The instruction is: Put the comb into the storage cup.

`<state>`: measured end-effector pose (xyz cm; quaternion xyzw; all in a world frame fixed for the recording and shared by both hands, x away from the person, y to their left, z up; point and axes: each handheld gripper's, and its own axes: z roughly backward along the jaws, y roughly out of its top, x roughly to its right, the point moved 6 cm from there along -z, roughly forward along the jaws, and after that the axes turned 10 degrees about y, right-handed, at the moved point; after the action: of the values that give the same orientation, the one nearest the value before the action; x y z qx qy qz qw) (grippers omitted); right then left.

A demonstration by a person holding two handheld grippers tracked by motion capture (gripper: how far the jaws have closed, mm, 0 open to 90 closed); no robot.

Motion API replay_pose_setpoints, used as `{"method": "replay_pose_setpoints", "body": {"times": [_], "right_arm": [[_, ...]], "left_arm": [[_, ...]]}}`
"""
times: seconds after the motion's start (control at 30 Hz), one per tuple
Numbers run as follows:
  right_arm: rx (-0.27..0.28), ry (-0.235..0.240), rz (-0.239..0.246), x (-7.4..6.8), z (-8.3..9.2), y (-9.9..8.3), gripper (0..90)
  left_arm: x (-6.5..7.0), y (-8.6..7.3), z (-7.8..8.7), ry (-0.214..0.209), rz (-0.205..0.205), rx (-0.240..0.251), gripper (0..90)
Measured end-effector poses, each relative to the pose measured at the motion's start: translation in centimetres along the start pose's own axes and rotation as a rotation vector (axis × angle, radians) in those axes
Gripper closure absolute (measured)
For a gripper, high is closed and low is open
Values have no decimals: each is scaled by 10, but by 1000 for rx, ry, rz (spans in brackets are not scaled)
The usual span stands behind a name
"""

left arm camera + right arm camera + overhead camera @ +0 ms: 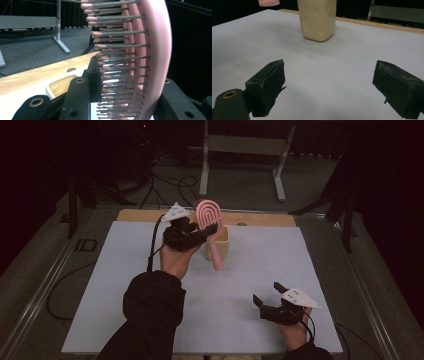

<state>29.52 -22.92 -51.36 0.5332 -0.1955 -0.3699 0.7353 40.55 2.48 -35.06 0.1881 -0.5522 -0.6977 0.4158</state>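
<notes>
A pink hairbrush point(209, 217) is pinched by the L tongs point(206, 231) above the beige cup point(223, 243); R tongs point(267, 294) are held spread over the desk point(125, 285).

The room is dim; the surroundings in the high view sink into near black, while the pale counter point(250, 285) takes soft light from above and shows no glare. That view is grainy and slightly soft. In the left gripper view the pink brush point(150, 55) stands very close, its nearest bristles blurred. In the right gripper view the beige cup point(317, 18) casts a faint, diffuse shadow.
</notes>
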Motion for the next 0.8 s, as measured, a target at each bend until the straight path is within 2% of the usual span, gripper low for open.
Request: {"method": "replay_pose_setpoints", "body": {"times": [0.47, 0.8], "right_arm": [[5, -1, 2, -1, 0, 0, 103], [8, 2, -5, -2, 0, 0, 103]], "left_arm": [[0, 12, -4, 38, -31, 8, 646], [-6, 17, -8, 59, -39, 1, 646]]}}
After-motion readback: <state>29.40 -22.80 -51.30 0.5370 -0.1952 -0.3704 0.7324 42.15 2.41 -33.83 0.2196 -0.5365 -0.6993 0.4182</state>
